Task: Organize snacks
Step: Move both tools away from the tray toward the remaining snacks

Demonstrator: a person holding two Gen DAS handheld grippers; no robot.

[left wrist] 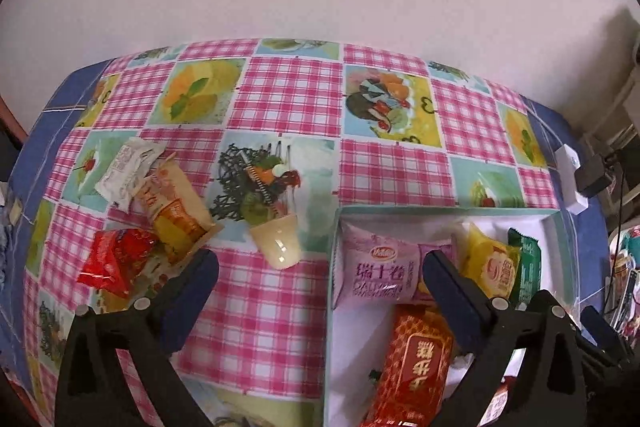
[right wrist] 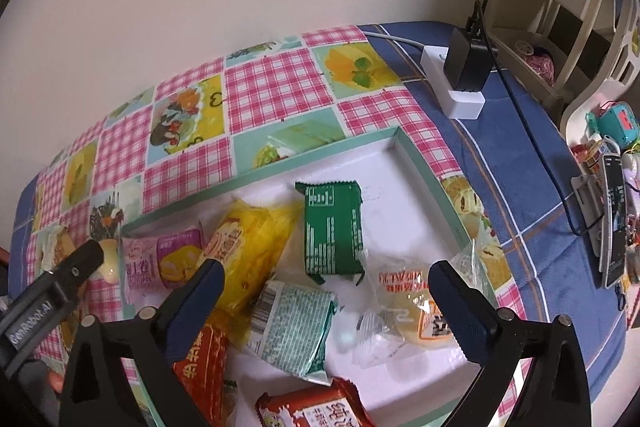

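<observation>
The left tool (left wrist: 320, 267) has its jaws spread wide apart with nothing between them, over the checked cloth of the worktop (left wrist: 260, 307). The right tool (right wrist: 326, 275) is likewise wide apart and empty, hanging above the tray (right wrist: 424, 163).

Three snacks lie loose on the cloth beside the left tool's left finger: a red packet (left wrist: 116, 263), an orange-and-yellow packet (left wrist: 176, 215) and a white packet (left wrist: 128, 171), the last two overlapping.

The shallow white tray with a pale green rim holds seven packets that can be counted from the right wrist view:
- one pink roll packet (right wrist: 160, 263), marked "Swiss Roll" under Chinese characters
- one yellow packet (right wrist: 248, 247), leaning against the pink one
- one dark green packet (right wrist: 334, 231), back side up with small print
- one pale green packet (right wrist: 292, 327), back side up, barcode showing
- one clear packet (right wrist: 404, 311) with a yellow cake inside and orange lettering
- one red-and-gold packet (right wrist: 204, 363) with Chinese characters
- one red-brown packet (right wrist: 316, 407) at the lower edge, partly cut off

Further out, one white power strip (right wrist: 456, 87) with a black adapter (right wrist: 468, 59) plugged in sits on the blue border of the cloth. The left tool's body, seen from the right, reads "GenRobot.AI".
</observation>
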